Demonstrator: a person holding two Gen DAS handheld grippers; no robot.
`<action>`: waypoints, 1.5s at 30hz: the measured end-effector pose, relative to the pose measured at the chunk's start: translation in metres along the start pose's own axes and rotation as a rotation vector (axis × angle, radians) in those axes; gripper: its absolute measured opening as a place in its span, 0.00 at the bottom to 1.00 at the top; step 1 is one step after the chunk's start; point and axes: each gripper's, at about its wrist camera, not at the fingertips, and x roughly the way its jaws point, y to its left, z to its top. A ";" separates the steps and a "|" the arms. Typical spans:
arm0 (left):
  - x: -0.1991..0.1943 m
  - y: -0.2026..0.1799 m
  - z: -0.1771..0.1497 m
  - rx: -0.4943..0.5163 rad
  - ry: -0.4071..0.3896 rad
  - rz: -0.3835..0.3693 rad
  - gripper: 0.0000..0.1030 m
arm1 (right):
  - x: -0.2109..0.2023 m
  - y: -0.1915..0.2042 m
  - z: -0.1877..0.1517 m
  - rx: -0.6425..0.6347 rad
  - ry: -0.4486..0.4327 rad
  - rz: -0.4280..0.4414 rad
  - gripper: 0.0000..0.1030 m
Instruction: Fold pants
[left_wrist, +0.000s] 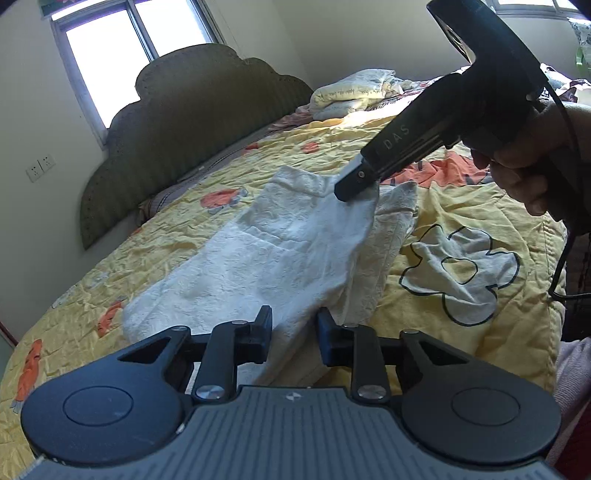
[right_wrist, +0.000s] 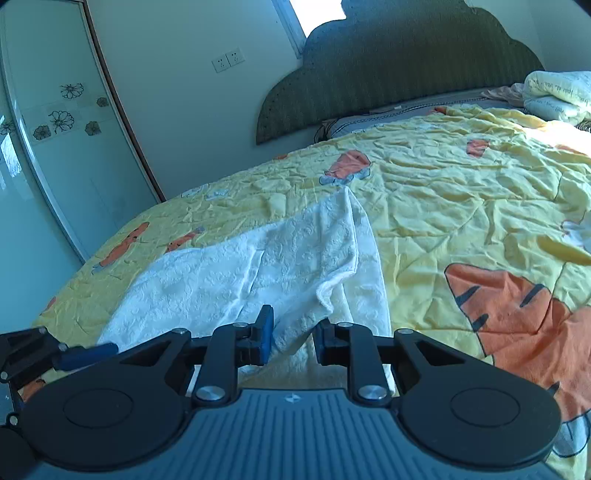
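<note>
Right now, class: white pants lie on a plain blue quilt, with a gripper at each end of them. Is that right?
Not quite. The quilt is yellow with orange cartoon prints, as the right wrist view shows. The white pants do lie on it, with the left gripper and right gripper at opposite ends.

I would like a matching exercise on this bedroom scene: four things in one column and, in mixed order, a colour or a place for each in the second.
Things:
1. pants
2. quilt
3. headboard
4. folded bedding

Descriptions:
A. dark olive green, against the wall
B. white, spread on the bed
C. yellow, with orange cartoon figures
D. cream, piled at the far end of the bed beside the headboard

Pairs: 1-B, 2-C, 3-A, 4-D
</note>
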 end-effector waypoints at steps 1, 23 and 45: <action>0.002 0.000 0.001 0.000 -0.003 -0.003 0.22 | -0.002 0.002 0.003 -0.018 -0.012 -0.007 0.20; -0.010 0.059 0.003 -0.512 -0.036 0.034 0.61 | -0.026 0.004 0.027 -0.074 -0.020 -0.140 1.00; -0.040 0.041 -0.012 -0.757 0.227 0.172 0.72 | -0.031 0.081 -0.035 -0.246 0.152 -0.155 1.00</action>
